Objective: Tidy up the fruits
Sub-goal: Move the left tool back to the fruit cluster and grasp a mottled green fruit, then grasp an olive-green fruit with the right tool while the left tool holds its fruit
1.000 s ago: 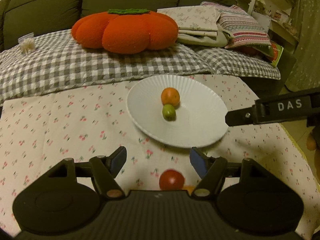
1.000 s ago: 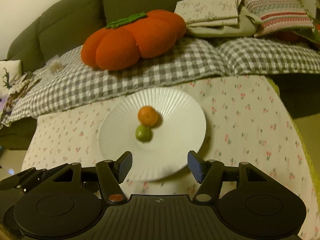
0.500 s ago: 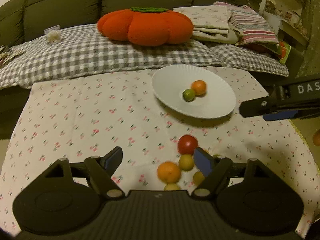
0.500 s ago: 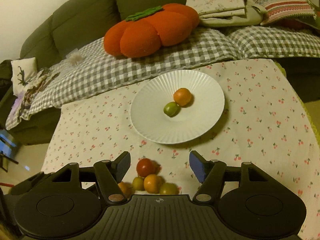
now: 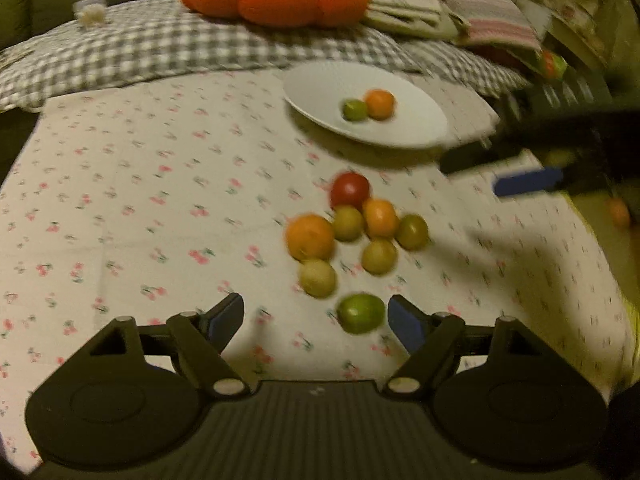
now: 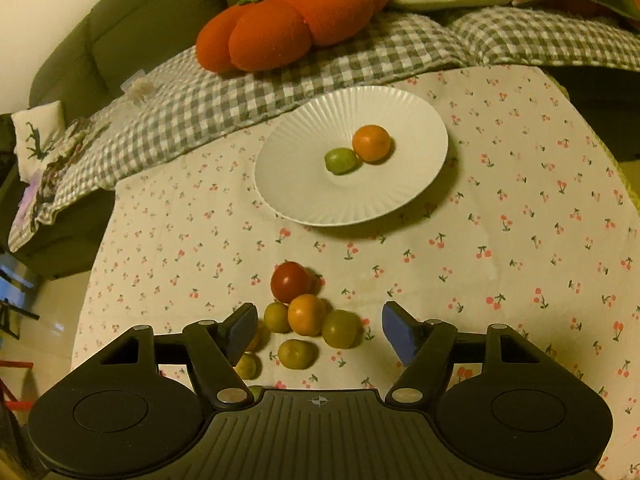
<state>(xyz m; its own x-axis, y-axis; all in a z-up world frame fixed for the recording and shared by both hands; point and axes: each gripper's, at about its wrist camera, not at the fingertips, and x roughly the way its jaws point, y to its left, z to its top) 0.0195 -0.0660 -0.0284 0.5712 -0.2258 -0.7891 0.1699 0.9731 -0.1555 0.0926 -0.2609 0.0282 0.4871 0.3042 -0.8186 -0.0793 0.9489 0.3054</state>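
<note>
Left gripper (image 5: 316, 322) spread wide, empty, over the cherry-print cloth (image 5: 120, 208); loose fruit cluster (image 5: 352, 232) mid-cloth, green one (image 5: 361, 313) nearest the front edge. White plate (image 6: 304, 168) toward the far edge, holding green fruit (image 6: 341, 161) touching orange (image 6: 371, 143); right gripper (image 6: 319, 330) likewise wide, empty

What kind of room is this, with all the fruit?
Most likely a living room at home. A green sofa stands behind the table, with a pumpkin-shaped cushion on a checked blanket, and a cherry-print tablecloth covers the table.

Pumpkin cushion (image 6: 288, 20) on checked blanket (image 6: 280, 84)
</note>
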